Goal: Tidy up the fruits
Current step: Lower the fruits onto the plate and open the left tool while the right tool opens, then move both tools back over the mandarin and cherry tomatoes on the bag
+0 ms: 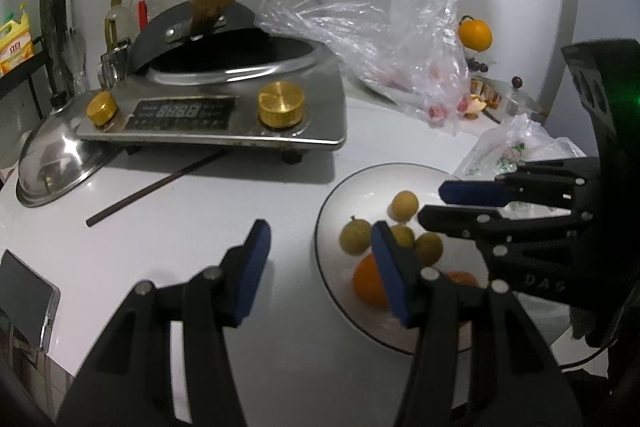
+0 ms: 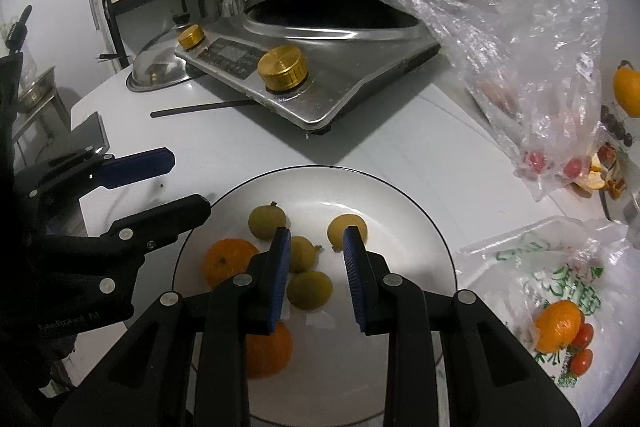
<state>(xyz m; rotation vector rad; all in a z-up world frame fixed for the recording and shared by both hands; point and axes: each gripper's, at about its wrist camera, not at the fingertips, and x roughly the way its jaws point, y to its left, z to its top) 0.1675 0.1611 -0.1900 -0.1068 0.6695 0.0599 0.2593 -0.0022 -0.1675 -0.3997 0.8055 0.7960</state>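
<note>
A white plate (image 2: 400, 203) with a dark rim holds several small yellow-green fruits (image 2: 267, 221) and two oranges (image 2: 228, 261). It also shows in the left wrist view (image 1: 352, 195), with the small fruits (image 1: 354, 237) and an orange (image 1: 370, 283). My right gripper (image 2: 316, 239) is open and empty, just above the plate over the small fruits. My left gripper (image 1: 320, 231) is open and empty at the plate's left edge. Each gripper shows in the other's view: the right gripper (image 1: 436, 205), the left gripper (image 2: 188, 185).
An induction cooker (image 1: 216, 115) with a black wok stands behind, a steel lid (image 1: 56, 163) at its left, a chopstick (image 1: 156, 187) in front. A clear plastic bag (image 2: 532, 67) with red fruit lies right. Another bag (image 2: 560, 315) holds an orange and tomatoes. A phone (image 1: 24, 299) lies left.
</note>
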